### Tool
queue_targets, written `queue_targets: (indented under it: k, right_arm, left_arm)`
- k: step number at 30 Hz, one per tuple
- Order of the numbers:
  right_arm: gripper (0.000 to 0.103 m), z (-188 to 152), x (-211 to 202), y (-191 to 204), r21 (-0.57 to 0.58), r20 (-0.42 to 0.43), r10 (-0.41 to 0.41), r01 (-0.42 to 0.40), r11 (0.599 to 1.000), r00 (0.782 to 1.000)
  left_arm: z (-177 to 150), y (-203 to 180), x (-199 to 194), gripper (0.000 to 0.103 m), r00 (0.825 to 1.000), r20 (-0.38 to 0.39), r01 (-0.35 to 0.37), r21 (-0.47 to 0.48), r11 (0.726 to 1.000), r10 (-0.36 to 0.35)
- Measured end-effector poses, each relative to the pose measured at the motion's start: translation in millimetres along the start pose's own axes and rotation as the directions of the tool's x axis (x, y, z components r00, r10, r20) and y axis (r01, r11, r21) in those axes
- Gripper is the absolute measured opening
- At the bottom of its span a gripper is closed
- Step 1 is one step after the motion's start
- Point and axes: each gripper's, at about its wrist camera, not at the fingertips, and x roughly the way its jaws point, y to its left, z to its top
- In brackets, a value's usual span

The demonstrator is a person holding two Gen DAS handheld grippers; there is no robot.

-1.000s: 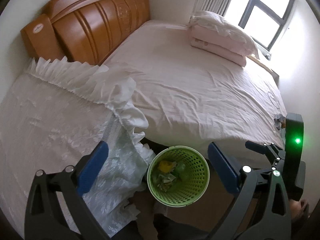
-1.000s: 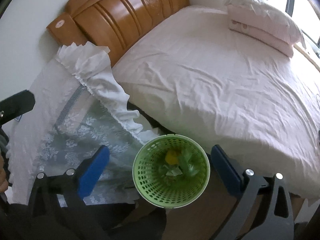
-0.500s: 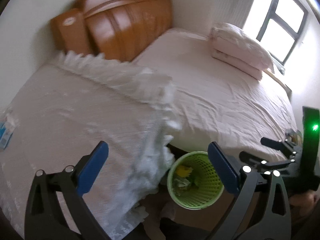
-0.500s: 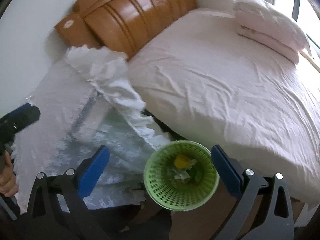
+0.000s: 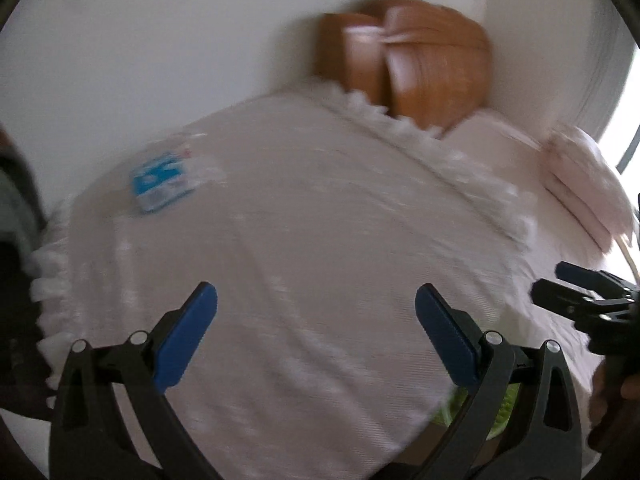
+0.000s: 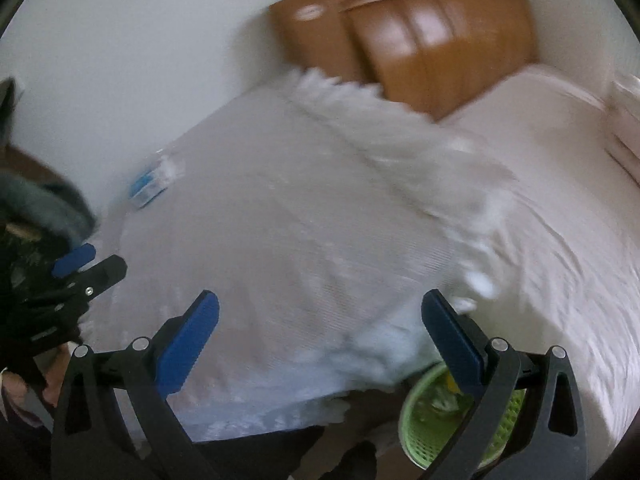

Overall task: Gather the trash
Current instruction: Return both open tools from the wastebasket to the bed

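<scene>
— Trash first: the one loose piece we can make out is a blue-and-white crinkled plastic wrapper point(image 5: 162, 182), lying flat on the white lace-covered worktop point(image 5: 304, 248), well ahead of the left tongs point(image 5: 316, 334) and off to their left side, near the wall.

— We see it from the right tongs point(image 6: 320, 336) too, the same wrapper point(image 6: 149, 186), far forward and to their left. Both pictures are smeared, so we cannot read the print or tell whether anything is inside.

— How do we judge it will handle?

— Light and limp, we think: thin film that crumples and may slide on the cloth instead of lifting. Nothing fragile about it. We would take it by a raised edge or a puckered corner, pinching across the film, and avoid pressing down flat where the pads could also catch the lace.

— And the tongs themselves?

— Both pairs stand spread wide with nothing between their blue pads point(image 5: 188, 338). The left pair also shows in the right view, low at the left edge.

— Where does the wrapper go?

— Into the green perforated plastic wastebasket point(image 6: 430, 412), which sits low, just behind the right-hand finger of the right tongs, beside the pink-sheeted bed point(image 6: 560, 208). It already holds some scraps, one yellow. In the left view only a sliver of its green point(image 5: 506, 410) peeps out under the cloth edge.

— Then the left tongs look better placed for the reach.

— We think so, though that is a judgement.
</scene>
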Motion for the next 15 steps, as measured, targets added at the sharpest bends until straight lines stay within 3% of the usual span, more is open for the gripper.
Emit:
queue_targets:
  k: [7,15]
  right_arm:
    - [0.101,33,39,72,-0.085,-0.052,0.056,-0.06,0.995,0.997]
    - [0.101,46,73,118,-0.092,-0.107,0.025,-0.035,0.995,0.994]
  left_arm:
    - [31,99,30,0.095,0.996,0.034,-0.087,0.028,0.996,0.086]
    - [79,176,108,0.095,0.997,-0.022,-0.065,0.104,0.992,0.068]
